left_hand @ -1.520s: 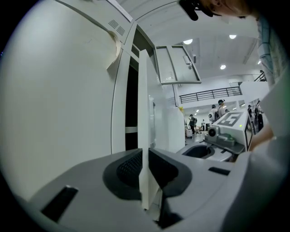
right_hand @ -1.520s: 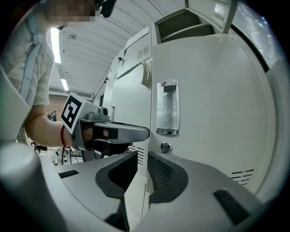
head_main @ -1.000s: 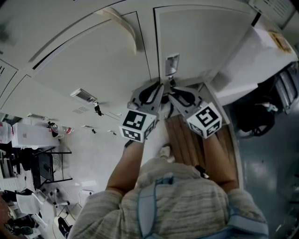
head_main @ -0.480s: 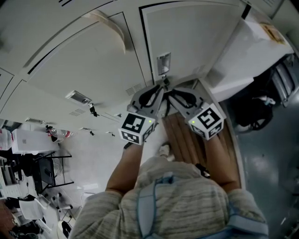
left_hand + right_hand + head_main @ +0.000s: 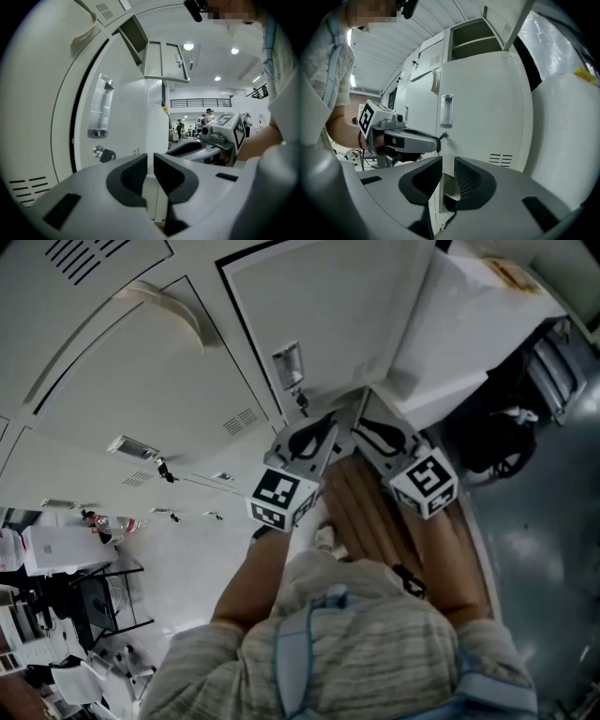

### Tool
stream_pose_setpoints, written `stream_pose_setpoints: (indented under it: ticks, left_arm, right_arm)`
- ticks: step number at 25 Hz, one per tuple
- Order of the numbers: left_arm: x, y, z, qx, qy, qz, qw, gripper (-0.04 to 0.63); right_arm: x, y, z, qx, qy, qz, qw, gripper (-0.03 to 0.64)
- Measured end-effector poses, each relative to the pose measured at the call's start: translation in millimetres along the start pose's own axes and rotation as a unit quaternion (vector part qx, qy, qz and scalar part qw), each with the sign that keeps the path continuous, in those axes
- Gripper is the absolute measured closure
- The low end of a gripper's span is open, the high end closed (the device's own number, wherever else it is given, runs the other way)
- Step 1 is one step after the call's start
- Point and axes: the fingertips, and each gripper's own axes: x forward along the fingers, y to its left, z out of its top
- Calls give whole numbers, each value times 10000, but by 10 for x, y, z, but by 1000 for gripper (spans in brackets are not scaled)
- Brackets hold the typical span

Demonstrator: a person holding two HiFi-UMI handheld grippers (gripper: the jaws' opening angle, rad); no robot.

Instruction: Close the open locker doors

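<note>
A white locker door [image 5: 328, 306] with a recessed metal handle [image 5: 288, 363] and a key [image 5: 302, 407] in its lock stands in front of me. Both grippers hover close together near its lower edge. My left gripper [image 5: 345, 424] is shut, with only a thin slit between its pads, and it holds nothing. My right gripper [image 5: 362, 422] is likewise shut and empty, its tips beside the left one's. The handle [image 5: 446, 110] and key [image 5: 442, 136] also show in the right gripper view. Higher up, another locker [image 5: 474, 40] stands open, and its door [image 5: 165, 61] swings outward.
A large white wrapped bulk [image 5: 469, 343] stands right of the locker. To the left are shut locker doors, one with a cream handle [image 5: 173, 307]. Wooden slats [image 5: 370, 512] lie underfoot. A dark chair [image 5: 502, 442] is at the right, and desks [image 5: 56, 568] and people are far off.
The handle has slid up and to the left in the head view. Both grippers, which were just below it, now sit lower and to its right, near the door's bottom edge.
</note>
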Motion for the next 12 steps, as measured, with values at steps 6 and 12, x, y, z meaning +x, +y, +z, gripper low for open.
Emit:
stream_pose_setpoints:
  ticks: [6, 12]
  left_arm:
    - [281, -312, -58, 8, 95, -441, 9990, 571]
    - [532, -567, -133, -27, 171, -813, 9965, 571]
  right_arm:
    - [-313, -229, -206, 88, 222, -351, 9991, 549]
    - [-551, -518, -444, 97, 155, -718, 9973, 549]
